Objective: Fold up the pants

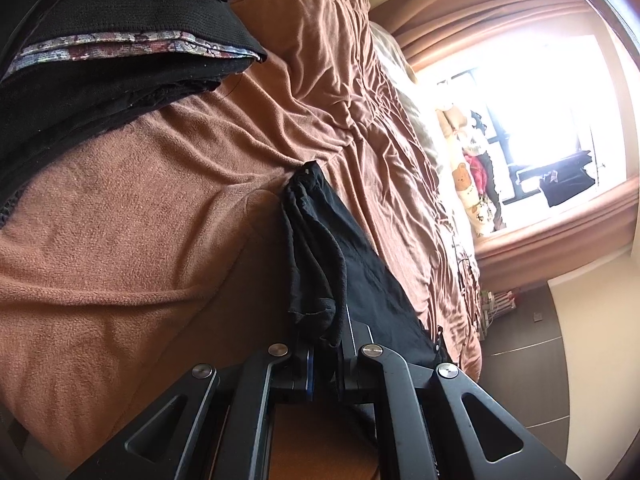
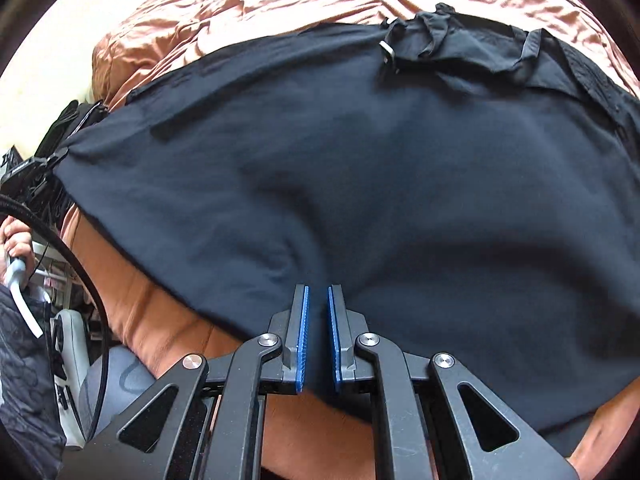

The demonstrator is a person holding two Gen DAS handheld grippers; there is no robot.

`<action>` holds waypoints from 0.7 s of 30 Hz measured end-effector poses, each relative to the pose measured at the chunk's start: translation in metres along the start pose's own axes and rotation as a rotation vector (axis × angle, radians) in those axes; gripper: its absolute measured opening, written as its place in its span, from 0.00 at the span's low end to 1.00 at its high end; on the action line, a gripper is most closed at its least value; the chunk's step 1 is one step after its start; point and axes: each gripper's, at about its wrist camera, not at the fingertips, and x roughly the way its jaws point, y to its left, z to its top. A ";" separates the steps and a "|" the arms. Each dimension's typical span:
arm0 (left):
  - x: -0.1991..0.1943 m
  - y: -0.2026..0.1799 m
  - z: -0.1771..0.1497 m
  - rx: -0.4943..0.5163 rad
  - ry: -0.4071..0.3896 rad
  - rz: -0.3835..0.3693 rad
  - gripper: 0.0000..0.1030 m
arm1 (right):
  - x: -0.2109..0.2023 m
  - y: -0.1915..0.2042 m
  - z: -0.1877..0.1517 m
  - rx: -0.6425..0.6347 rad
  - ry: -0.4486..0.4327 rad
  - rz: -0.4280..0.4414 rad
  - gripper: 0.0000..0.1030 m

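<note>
Both claws clamp black pants spread on a brown blanket: left gripper pinches bunched fabric, right gripper the near edge. No readable writing.

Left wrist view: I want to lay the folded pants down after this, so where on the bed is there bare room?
The brown blanket is bare between the stack of dark folded clothes and the black pants that the left gripper clamps. Wrinkled bare cover runs on toward the window. The stack's corner is crowded.
</note>
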 end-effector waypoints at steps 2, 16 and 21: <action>0.000 0.001 -0.002 -0.004 -0.004 -0.004 0.07 | -0.002 0.004 -0.005 -0.009 0.017 -0.003 0.07; 0.003 0.006 -0.006 -0.019 -0.009 -0.009 0.07 | -0.024 -0.015 0.033 0.028 -0.045 -0.043 0.05; 0.006 0.009 -0.007 -0.025 -0.005 0.001 0.07 | -0.006 -0.031 0.059 0.074 -0.056 -0.095 0.05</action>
